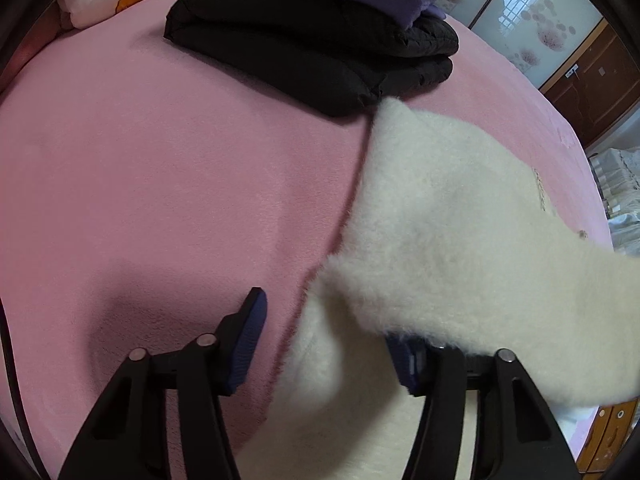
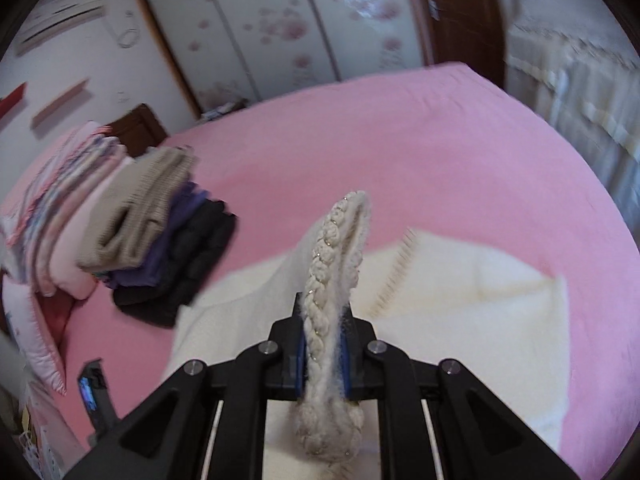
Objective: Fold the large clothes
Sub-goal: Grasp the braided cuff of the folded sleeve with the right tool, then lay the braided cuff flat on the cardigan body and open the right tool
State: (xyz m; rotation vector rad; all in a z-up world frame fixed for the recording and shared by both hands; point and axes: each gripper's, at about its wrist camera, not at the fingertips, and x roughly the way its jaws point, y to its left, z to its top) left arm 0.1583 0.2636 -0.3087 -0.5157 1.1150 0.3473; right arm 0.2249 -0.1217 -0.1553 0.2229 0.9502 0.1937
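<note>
Right wrist view looks steeply down on the pink bed [image 2: 440, 152], where the cream fleece garment [image 2: 480, 292] lies spread near its front edge, a stack of folded clothes [image 2: 160, 240] off to the left. The right gripper [image 2: 324, 360] pinches the garment's braided trim [image 2: 320, 280] tightly between its fingers. In the left wrist view, the left gripper [image 1: 324, 344] tilts downward, fingers spread, fleece [image 1: 460, 220] draped across the right finger.

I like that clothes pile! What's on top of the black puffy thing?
On the black jacket lie purple clothes, then a beige knit sweater on top. Anything folded between them is covered.
</note>
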